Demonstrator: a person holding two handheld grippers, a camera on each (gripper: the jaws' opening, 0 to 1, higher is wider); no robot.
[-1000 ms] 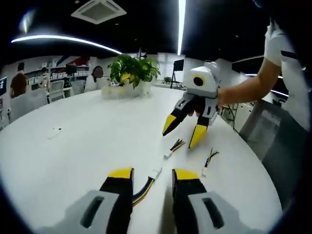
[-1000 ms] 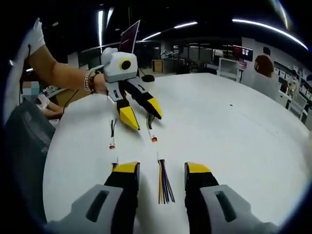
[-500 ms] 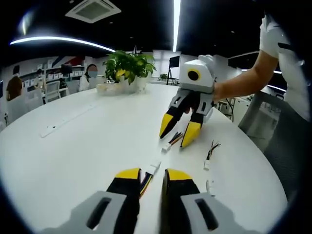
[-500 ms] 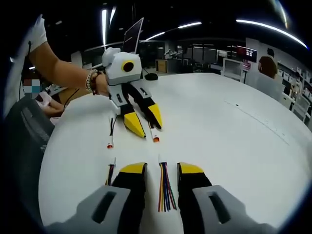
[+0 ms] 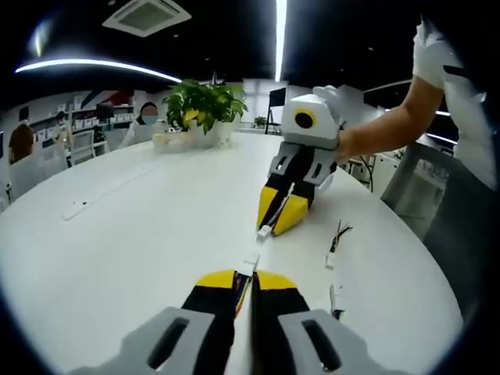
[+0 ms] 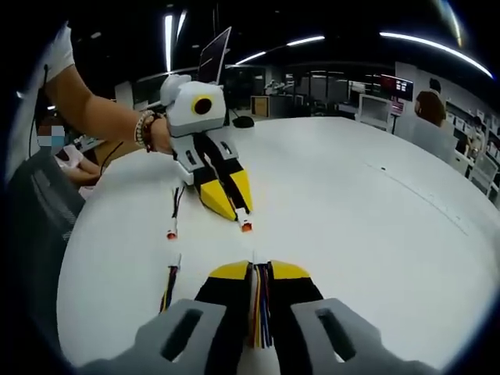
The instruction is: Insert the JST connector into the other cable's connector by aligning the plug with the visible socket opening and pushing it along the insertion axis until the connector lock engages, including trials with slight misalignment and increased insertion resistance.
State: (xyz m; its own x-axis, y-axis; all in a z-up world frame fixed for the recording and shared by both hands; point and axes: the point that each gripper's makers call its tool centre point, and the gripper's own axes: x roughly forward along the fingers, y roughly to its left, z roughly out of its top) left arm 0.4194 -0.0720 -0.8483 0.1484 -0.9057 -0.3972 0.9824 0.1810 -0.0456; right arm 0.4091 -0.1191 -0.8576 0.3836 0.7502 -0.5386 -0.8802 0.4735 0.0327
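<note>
Closing on their cables, both tools have narrowed their jaws over the past second from wide open to almost touching. At the bottom centre of the left gripper view, the left tool (image 5: 251,275) now pinches a bundle of coloured wires, with that cable's white connector (image 5: 249,266) poking out just past the yellow tips. At the bottom centre of the right gripper view, the right tool (image 6: 258,267) clamps the multicoloured wires of the other cable (image 6: 259,312), which run down between its jaws. Both cables look gripped while lying on the white worktop (image 5: 141,226), so the pick-up seems done and aligning plug with socket is still ahead. Seen from the left gripper view, just right of centre, the right tool has a small white connector (image 5: 265,232) touching its tips. Seen from the right gripper view, left of centre, the left tool has an orange-tipped connector end (image 6: 246,226) at its tips. Spare cables lie on the worktop: one (image 5: 336,242) at right in the left gripper view, two (image 6: 173,219) at left in the right gripper view. A potted plant (image 5: 205,109) sits at upper centre of the left gripper view.
</note>
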